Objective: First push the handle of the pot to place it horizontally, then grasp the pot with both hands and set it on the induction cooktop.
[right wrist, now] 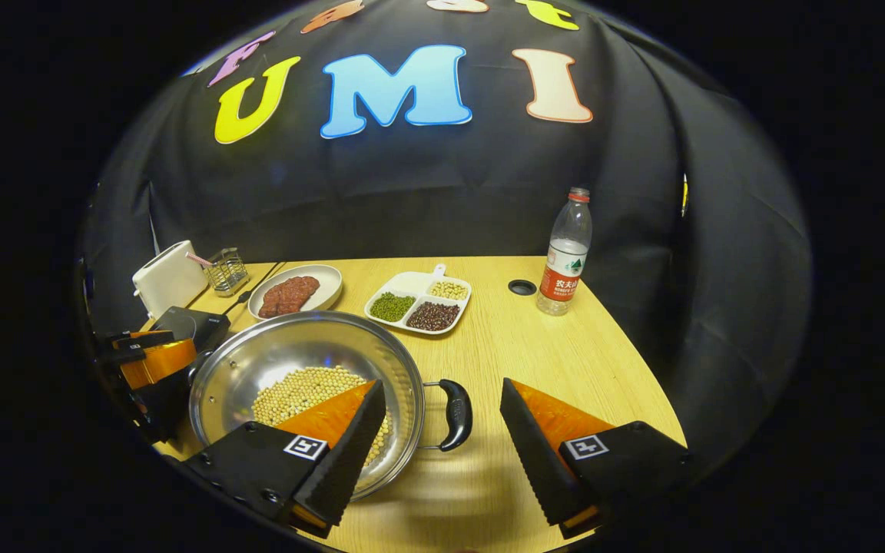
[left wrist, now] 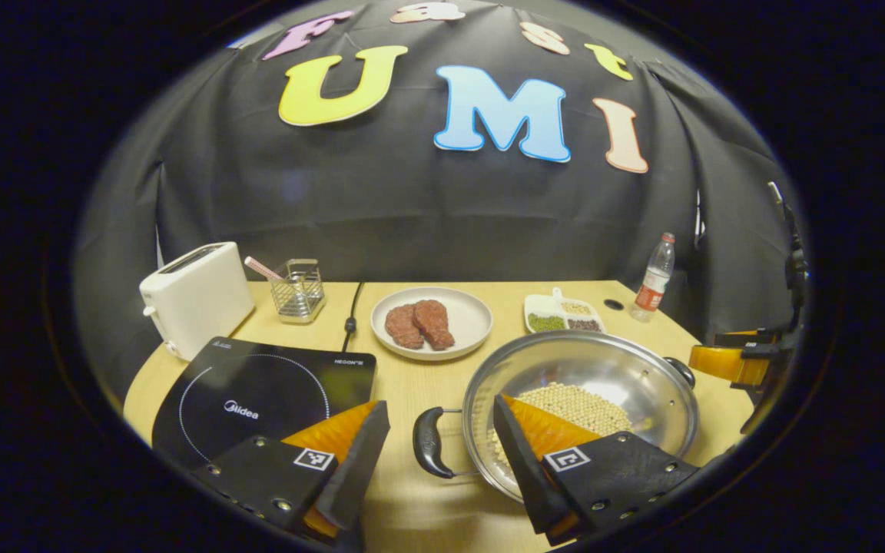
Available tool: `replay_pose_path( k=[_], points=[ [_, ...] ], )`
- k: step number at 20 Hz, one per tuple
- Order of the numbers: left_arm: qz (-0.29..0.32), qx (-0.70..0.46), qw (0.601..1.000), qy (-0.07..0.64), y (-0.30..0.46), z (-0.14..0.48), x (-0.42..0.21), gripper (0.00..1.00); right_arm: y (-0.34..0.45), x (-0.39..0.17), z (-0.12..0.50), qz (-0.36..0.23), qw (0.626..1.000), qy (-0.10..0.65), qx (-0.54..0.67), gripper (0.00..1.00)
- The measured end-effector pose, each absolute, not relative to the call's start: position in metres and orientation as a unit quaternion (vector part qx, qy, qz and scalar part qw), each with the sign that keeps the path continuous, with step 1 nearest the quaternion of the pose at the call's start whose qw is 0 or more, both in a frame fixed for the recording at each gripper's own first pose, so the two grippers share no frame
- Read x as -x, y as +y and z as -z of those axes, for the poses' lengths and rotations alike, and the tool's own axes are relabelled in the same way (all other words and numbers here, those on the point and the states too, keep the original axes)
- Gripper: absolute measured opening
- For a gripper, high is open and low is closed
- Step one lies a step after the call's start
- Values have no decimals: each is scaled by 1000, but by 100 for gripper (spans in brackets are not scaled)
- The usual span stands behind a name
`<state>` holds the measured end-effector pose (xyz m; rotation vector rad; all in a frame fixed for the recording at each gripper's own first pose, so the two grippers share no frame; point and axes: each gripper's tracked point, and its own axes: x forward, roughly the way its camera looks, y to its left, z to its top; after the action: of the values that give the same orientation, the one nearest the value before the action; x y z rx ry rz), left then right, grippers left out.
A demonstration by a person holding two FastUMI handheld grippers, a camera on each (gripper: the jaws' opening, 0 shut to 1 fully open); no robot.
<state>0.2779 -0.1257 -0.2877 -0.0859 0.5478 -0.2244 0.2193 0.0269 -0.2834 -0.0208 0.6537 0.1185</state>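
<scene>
A steel pot (left wrist: 627,376) holding pale beans (left wrist: 577,405) stands on the wooden table, just right of the black induction cooktop (left wrist: 258,399). My left gripper (left wrist: 439,405) is open, and the pot's black left handle (left wrist: 429,442) lies between its fingers, untouched. In the right gripper view the pot (right wrist: 258,361) sits at lower left. Its other black handle (right wrist: 456,415) lies between the fingers of my open right gripper (right wrist: 441,386). Each gripper shows in the other's view, the right gripper (left wrist: 734,361) past the pot's far handle (left wrist: 681,370) and the left gripper (right wrist: 147,361) at the pot's left side.
A white toaster (left wrist: 197,296) and a wire holder (left wrist: 298,288) stand behind the cooktop. A plate of meat (left wrist: 431,322), a divided dish of beans (right wrist: 418,303) and a water bottle (right wrist: 565,253) sit behind the pot. Bare table (right wrist: 565,346) lies right of the pot.
</scene>
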Motion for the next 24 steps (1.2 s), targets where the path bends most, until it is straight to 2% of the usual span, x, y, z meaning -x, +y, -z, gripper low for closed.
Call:
replay_pose_path(
  k=[1, 3, 10, 14, 15, 16, 17, 18, 19, 20, 21, 22, 23, 24],
  points=[
    [111, 42, 954, 275, -127, 293, -279, 83, 26, -221, 286, -57, 945, 323, 12, 96],
    [112, 42, 950, 287, -129, 303, -282, 83, 25, -226, 293, -54, 943, 328, 14, 93],
    [107, 39, 939, 326, -131, 336, -283, 81, 24, -235, 323, -48, 932, 360, 18, 96],
    [99, 43, 932, 346, -129, 349, -282, 83, 25, -231, 339, -49, 920, 388, 25, 93],
    [99, 44, 931, 349, -130, 351, -282, 81, 26, -231, 340, -50, 918, 392, 23, 96],
    [102, 45, 930, 351, -130, 352, -281, 86, 27, -231, 341, -50, 918, 393, 21, 95],
    [108, 53, 930, 348, -136, 349, -281, 83, 28, -231, 340, -50, 918, 393, 18, 88],
    [107, 52, 930, 348, -138, 349, -281, 76, 30, -232, 341, -52, 918, 393, 15, 84],
    [104, 49, 930, 350, -136, 349, -281, 67, 33, -232, 342, -55, 918, 393, 12, 75],
    [103, 48, 930, 351, -137, 350, -282, 64, 32, -233, 343, -53, 918, 392, 14, 71],
    [102, 51, 929, 353, -138, 351, -282, 61, 33, -232, 341, -53, 918, 392, 15, 64],
    [102, 54, 927, 356, -138, 353, -280, 63, 34, -232, 342, -50, 918, 393, 14, 63],
    [100, 58, 928, 353, -138, 353, -282, 59, 35, -232, 342, -45, 918, 394, 16, 57],
    [99, 60, 928, 353, -138, 351, -283, 61, 35, -231, 340, -45, 918, 394, 17, 53]
  ],
)
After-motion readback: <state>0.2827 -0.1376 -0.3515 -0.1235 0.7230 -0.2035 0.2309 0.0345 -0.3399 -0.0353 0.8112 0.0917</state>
